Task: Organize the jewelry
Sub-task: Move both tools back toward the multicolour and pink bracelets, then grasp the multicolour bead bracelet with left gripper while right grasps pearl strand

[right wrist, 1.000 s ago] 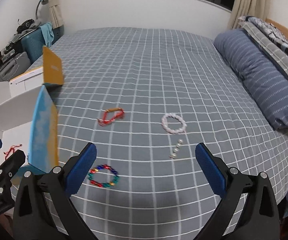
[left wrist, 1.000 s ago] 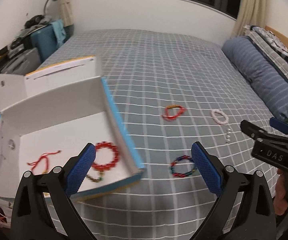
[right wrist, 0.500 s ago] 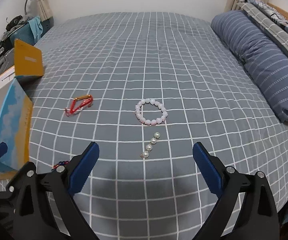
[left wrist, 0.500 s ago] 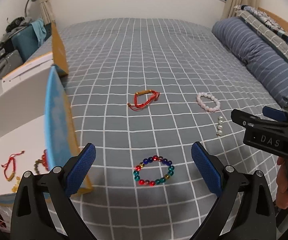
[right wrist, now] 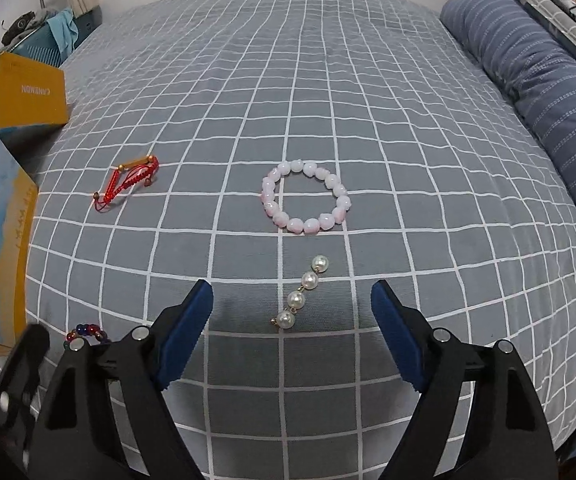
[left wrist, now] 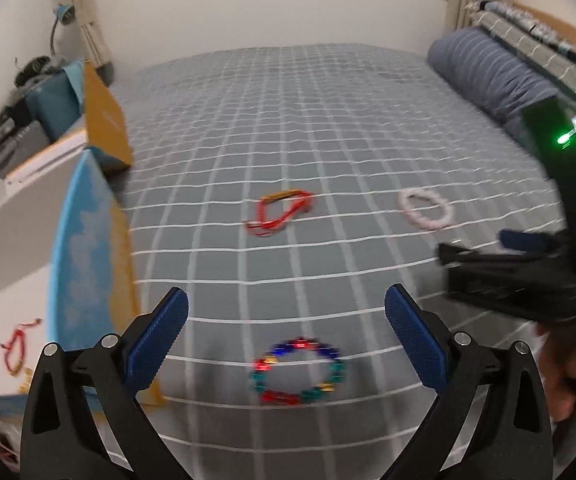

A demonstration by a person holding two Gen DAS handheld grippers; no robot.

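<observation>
My left gripper (left wrist: pixel 286 312) is open and empty, just above a multicolour bead bracelet (left wrist: pixel 298 376) lying on the grey checked bedspread (left wrist: pixel 328 120). My right gripper (right wrist: pixel 292 300) is open and empty, with a short pearl strand (right wrist: pixel 302 296) lying between its fingertips. A pink bead bracelet (right wrist: pixel 304 196) lies just beyond the strand and shows blurred in the left wrist view (left wrist: pixel 426 210). A red cord bracelet (right wrist: pixel 126 180) lies to the left, also in the left wrist view (left wrist: pixel 282 210). An open white box (left wrist: pixel 16 240) at the left holds a red cord bracelet (left wrist: pixel 18 342).
A blue striped pillow (right wrist: pixel 548 80) lies along the bed's right side. The box's blue and orange wall (left wrist: pixel 88 260) stands close to my left fingers. Its orange flap (right wrist: pixel 30 94) sticks up. A cluttered shelf with a blue case (left wrist: pixel 48 108) is at the far left.
Both grippers have moved forward and down toward the bed. The multicolour bracelet is now between my left fingers, and the pearl strand between my right fingers. Both stay open.
</observation>
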